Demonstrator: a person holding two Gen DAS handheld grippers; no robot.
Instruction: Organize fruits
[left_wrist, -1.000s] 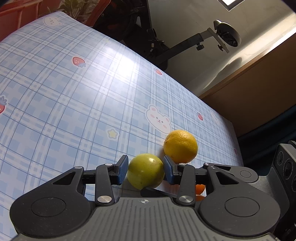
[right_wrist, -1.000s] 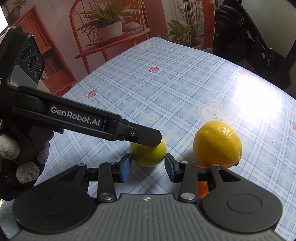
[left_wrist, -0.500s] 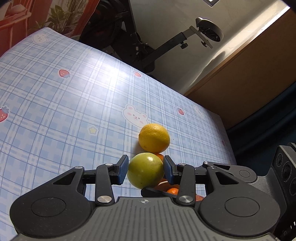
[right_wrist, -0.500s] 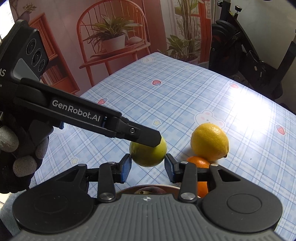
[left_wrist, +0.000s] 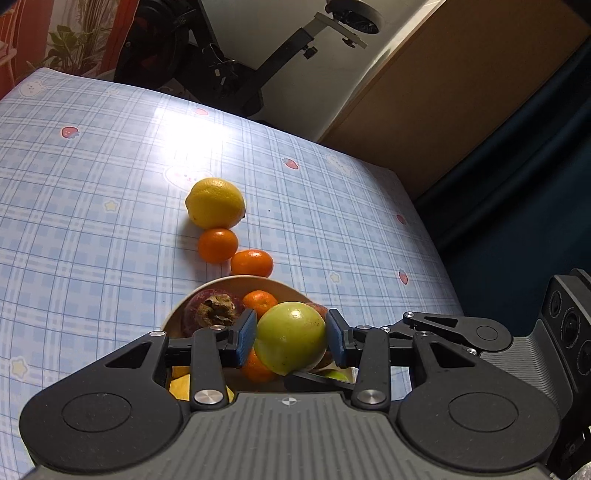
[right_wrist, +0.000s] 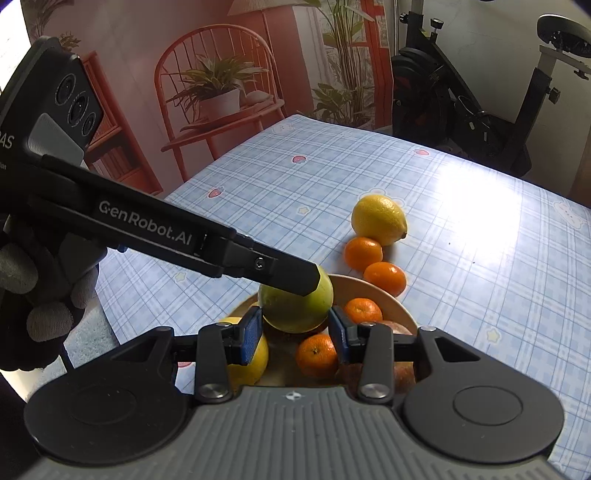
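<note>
Left gripper (left_wrist: 291, 338): matte black linkage arms, two round black discs at the lower corners, a grey ribbed housing between them with a small crosshair mark at its top edge. Silver rivets are seen on the arms. Fingertip pads (left_wrist: 246, 336) are blue and ribbed.

Right gripper (right_wrist: 295, 334): same build, with black arms, silver rivets, blue pads, grey ribbed body.

At the left of the right wrist view, the other unit's black finger is marked "GenRobot.AI" in white, with one small screw near its tip. Three round lenses are set in its dark housing, upper left.

A gloved hand (right_wrist: 35, 295) is noted at the left edge: black knit, grey coated fingertips.
</note>
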